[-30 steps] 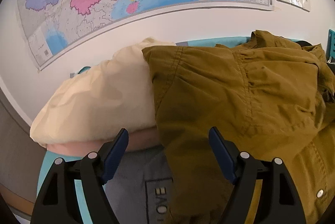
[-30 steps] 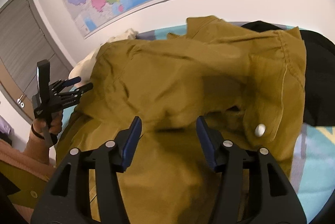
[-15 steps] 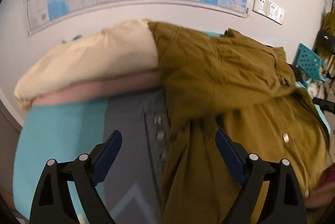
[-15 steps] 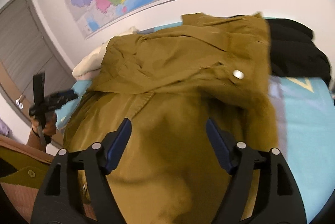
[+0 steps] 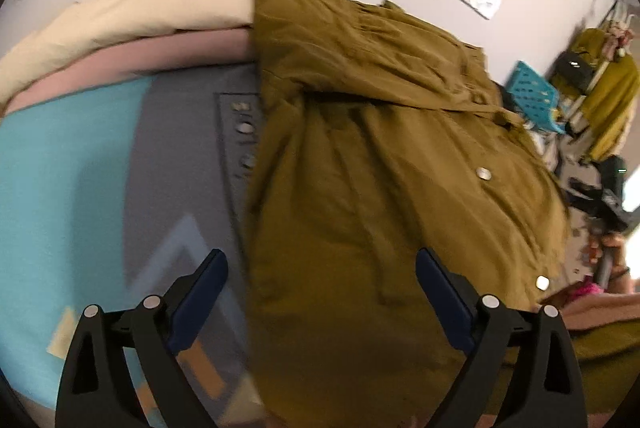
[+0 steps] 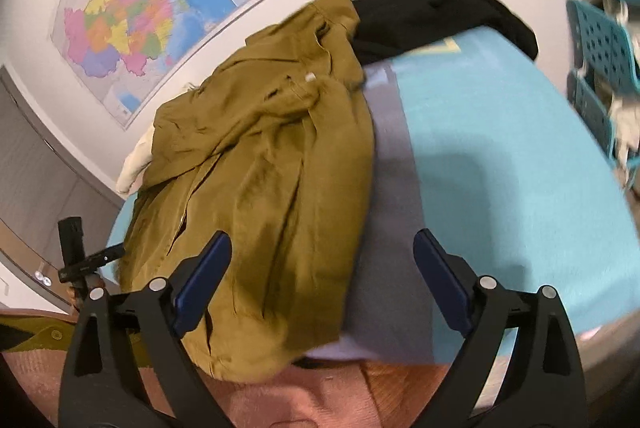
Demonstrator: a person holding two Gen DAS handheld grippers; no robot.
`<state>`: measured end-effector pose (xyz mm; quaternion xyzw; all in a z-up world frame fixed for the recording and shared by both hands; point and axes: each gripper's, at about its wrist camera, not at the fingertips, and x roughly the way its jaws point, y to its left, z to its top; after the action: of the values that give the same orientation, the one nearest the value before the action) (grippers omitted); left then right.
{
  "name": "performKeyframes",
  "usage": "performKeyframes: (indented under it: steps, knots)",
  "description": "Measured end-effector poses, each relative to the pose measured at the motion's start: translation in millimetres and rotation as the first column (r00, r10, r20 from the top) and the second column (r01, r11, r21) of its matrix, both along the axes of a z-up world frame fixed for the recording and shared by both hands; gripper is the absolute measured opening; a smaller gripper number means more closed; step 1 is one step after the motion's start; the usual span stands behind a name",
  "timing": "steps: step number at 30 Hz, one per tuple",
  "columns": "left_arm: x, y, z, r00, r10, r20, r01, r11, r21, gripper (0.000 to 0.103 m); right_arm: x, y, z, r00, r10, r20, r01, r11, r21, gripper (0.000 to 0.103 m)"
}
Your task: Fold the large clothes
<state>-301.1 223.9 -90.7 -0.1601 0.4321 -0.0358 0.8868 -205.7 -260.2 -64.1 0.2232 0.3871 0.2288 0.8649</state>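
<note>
A large olive jacket with snap buttons lies bunched on the teal and grey cover. My left gripper hangs above the jacket's left edge; its jaws are opening and its pads touch nothing. In the right wrist view the jacket lies left of centre. My right gripper hovers over the jacket's right edge and the grey stripe; its jaws are opening too, with no cloth pinched. Each gripper shows small in the other's view: the right gripper and the left gripper.
Cream and pink folded clothes are stacked at the far left against the wall. A black garment lies at the far right. Blue crates stand beside the bed. A map and sockets are on the wall. A salmon sleeve fills the near edge.
Both grippers' jaws have spread wider. Both have drawn back from the jacket and tipped downward, so more of the cover shows. The right gripper has rolled and now sits over the jacket's right edge.
</note>
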Motion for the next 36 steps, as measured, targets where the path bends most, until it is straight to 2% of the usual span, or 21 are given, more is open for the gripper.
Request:
performKeyframes:
  steps: [6,10,11,12,13,14,15,16,17,18,19,21,22,24,26,27,28,32,34,36]
  knots:
    - [-12.7,-19.0,1.5,0.992,-0.122,0.004,0.122,0.986,-0.113,0.094,-8.9,10.4,-9.4,0.996,0.092,0.015,-0.093,0.994,0.064,0.092]
    - [-15.0,-25.9,-1.1,0.987,-0.160,0.032,0.164,0.962,-0.217,0.096,-11.9,32.7,-12.3,0.969,0.243,0.037,-0.246,0.958,0.145,0.088]
    - [-12.7,-26.6,-2.9,0.988,-0.148,0.040,0.154,0.961,-0.232,0.096,-14.9,39.5,-9.9,0.967,0.248,0.059,-0.253,0.962,0.103,0.088]
    - [-10.8,-28.2,-3.2,0.989,-0.140,0.046,0.146,0.961,-0.234,0.096,-15.3,42.3,-8.6,0.964,0.260,0.063,-0.265,0.959,0.096,0.084]
    - [-7.5,-29.9,-3.2,0.991,-0.126,0.044,0.133,0.963,-0.234,0.095,-14.8,41.8,-8.1,0.961,0.268,0.061,-0.274,0.953,0.128,0.064]
    - [-5.2,-30.8,-2.4,0.993,-0.113,0.039,0.119,0.967,-0.225,0.081,-13.4,35.7,-8.9,0.961,0.271,0.054,-0.276,0.938,0.212,0.052]
    - [-1.9,-31.6,-2.4,0.995,-0.099,0.023,0.102,0.972,-0.213,0.069,-12.9,30.2,-7.1,0.963,0.265,0.055,-0.270,0.928,0.258,0.030]
    - [3.0,-30.5,-3.1,0.997,-0.071,-0.015,0.067,0.978,-0.197,0.049,-16.1,20.6,2.0,0.967,0.239,0.085,-0.254,0.925,0.282,0.029]
    - [4.0,-26.3,-2.8,0.998,-0.055,-0.035,0.047,0.980,-0.194,0.035,-19.6,12.1,11.3,0.968,0.219,0.119,-0.246,0.921,0.303,0.027]
    - [4.9,-21.6,-2.3,0.998,-0.041,-0.047,0.030,0.979,-0.200,0.029,-25.1,1.6,25.9,0.966,0.192,0.170,-0.239,0.915,0.324,0.013]
    - [5.1,-13.7,-1.6,0.998,-0.020,-0.056,0.007,0.974,-0.226,0.024,-29.8,-5.8,41.4,0.963,0.165,0.214,-0.228,0.920,0.317,0.009]
    - [6.3,-3.6,-1.6,0.998,-0.007,-0.058,-0.009,0.964,-0.268,0.024,-32.6,-6.2,59.9,0.956,0.146,0.253,-0.216,0.937,0.274,0.009]
    - [8.9,-2.1,-2.9,0.997,-0.001,-0.075,-0.018,0.967,-0.254,0.025,-30.4,-0.9,67.9,0.956,0.149,0.253,-0.212,0.946,0.245,0.009]
    - [10.8,-1.5,-7.1,0.995,-0.007,-0.095,-0.018,0.967,-0.255,0.032,-23.1,7.4,70.3,0.959,0.155,0.237,-0.206,0.956,0.210,0.009]
    - [9.5,-3.1,-4.9,0.996,-0.018,-0.082,-0.002,0.970,-0.244,0.044,-12.5,14.5,59.0,0.975,0.157,0.157,-0.181,0.972,0.151,0.021]
    - [8.8,-5.9,-3.1,0.997,-0.024,-0.076,0.006,0.973,-0.229,0.047,-9.4,17.9,48.8,0.979,0.169,0.115,-0.184,0.975,0.129,0.046]
    - [6.8,-9.3,-1.1,0.997,-0.033,-0.069,0.018,0.978,-0.207,0.052,-9.6,19.5,41.3,0.983,0.157,0.098,-0.167,0.980,0.107,0.064]
    - [4.1,-17.4,3.6,0.997,-0.053,-0.063,0.043,0.988,-0.149,0.068,-15.1,22.0,8.3,0.990,0.137,0.029,-0.139,0.986,0.094,0.068]
    - [2.7,-19.7,4.5,0.996,-0.067,-0.064,0.058,0.990,-0.129,0.075,-20.2,18.4,-4.0,0.989,0.146,0.011,-0.147,0.984,0.098,0.076]
    - [3.2,-23.7,4.0,0.995,-0.085,-0.057,0.078,0.989,-0.123,0.083,-22.6,19.9,-10.0,0.986,0.165,0.010,-0.165,0.982,0.094,0.078]
